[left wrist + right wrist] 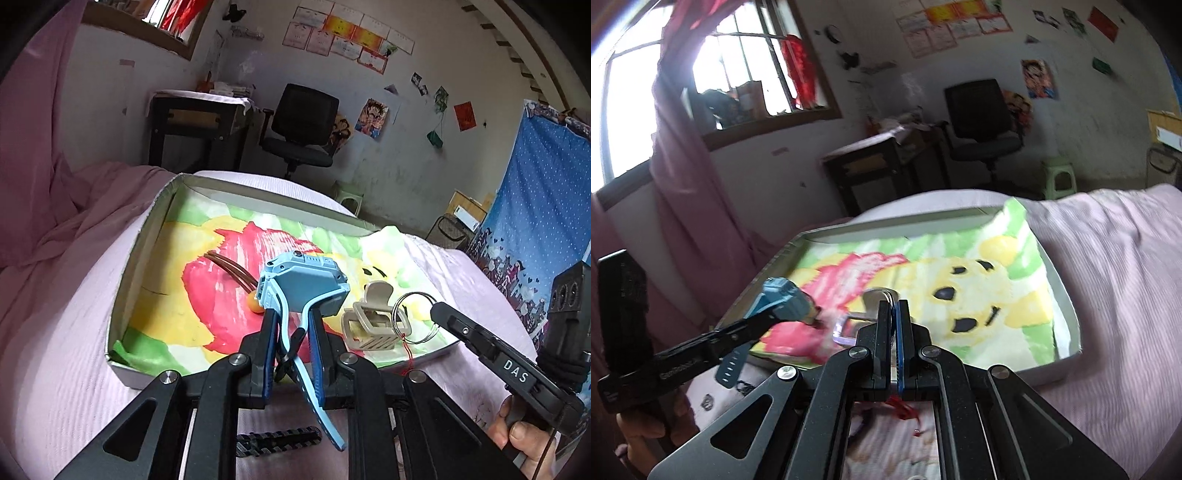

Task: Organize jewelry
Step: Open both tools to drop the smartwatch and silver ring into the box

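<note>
My left gripper (291, 317) is shut on a light blue watch (304, 286), held over the near edge of a shallow grey box (122, 273) lined with a bear-print towel. The watch strap hangs down between the fingers. My right gripper (894, 306) is shut on a thin silver wire bangle (415, 317) with a red thread, held above the towel at the box's near right. A beige hair claw (376, 323) lies on the towel beside the watch. A brown cord with an orange bead (255, 304) lies partly hidden behind the watch.
The box sits on a bed with a pink ribbed cover (55, 332). A black strap piece (277, 439) lies on the cover under my left gripper. A desk (199, 129), office chair (299, 125) and green stool (1058, 177) stand beyond the bed.
</note>
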Motion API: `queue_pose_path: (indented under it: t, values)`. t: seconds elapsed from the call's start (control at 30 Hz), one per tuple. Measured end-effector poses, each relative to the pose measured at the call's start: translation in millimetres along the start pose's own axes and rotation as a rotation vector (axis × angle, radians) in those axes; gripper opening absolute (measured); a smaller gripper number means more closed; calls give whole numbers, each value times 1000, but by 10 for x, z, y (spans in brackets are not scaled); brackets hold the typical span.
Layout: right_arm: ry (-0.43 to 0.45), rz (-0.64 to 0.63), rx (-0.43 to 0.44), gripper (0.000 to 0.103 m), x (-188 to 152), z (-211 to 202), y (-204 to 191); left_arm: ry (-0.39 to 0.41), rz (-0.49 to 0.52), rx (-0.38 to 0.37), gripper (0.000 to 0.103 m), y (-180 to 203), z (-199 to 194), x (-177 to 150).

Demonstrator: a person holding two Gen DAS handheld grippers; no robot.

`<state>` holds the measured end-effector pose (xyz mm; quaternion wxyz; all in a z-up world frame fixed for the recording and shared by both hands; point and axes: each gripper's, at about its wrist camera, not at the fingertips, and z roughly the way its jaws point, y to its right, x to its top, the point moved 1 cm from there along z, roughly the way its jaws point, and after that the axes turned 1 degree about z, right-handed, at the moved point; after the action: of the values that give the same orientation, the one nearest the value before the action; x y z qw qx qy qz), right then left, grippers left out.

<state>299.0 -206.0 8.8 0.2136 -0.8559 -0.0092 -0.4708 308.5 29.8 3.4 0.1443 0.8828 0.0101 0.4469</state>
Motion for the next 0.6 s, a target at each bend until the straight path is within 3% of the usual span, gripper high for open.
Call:
queue_pose_path:
  t: [0.33,0.4,0.5,0.57,0.6]
  values:
    - [-71,17,-32,3,-48,163,103,-12,3,-17,32,12,-28,-16]
    - [-80,18,-34,4,-53,157,115,-1,-2,-22,44,2,-59,-17]
    - [-87,11,-44,16,-57,145,113,18,-14,-23,49,-20,-117,-21]
    - [-80,-1,-52,33,-57,110,106,21,-13,-18,49,-21,-146,-25]
    - [-73,-11,-55,33,-57,87,94,24,-10,-16,49,-18,-164,-26]
